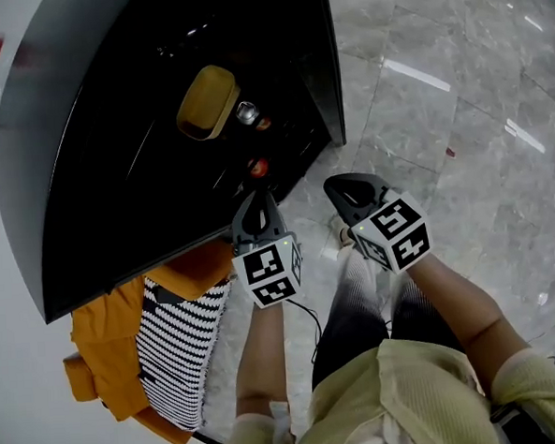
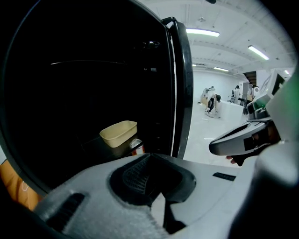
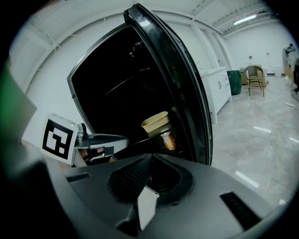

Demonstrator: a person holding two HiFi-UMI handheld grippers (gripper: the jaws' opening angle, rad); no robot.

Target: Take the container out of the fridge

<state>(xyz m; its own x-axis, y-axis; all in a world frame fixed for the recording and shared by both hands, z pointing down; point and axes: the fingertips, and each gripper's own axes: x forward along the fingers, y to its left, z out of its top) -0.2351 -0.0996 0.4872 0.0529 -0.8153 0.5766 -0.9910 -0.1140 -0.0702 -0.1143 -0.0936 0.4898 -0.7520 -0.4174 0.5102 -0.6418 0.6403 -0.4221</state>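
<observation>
The fridge (image 1: 114, 161) stands open, its inside dark. A beige open-topped container (image 1: 207, 100) sits on a shelf inside, also seen in the left gripper view (image 2: 118, 133) and the right gripper view (image 3: 156, 123). Both grippers hover in front of the fridge, short of the shelf. My left gripper (image 1: 256, 208) points toward the container with its jaws shut and nothing in them (image 2: 149, 156). My right gripper (image 1: 349, 193) is beside it to the right, jaws together and empty (image 3: 150, 156).
A small can (image 2: 136, 146) stands right beside the container, and a red item (image 1: 256, 167) lies lower in the fridge. The door's black edge (image 2: 180, 84) rises on the right. Orange cloth (image 1: 103, 354) and a striped cloth (image 1: 177, 349) lie at lower left. Marble floor (image 1: 458, 111) spreads to the right.
</observation>
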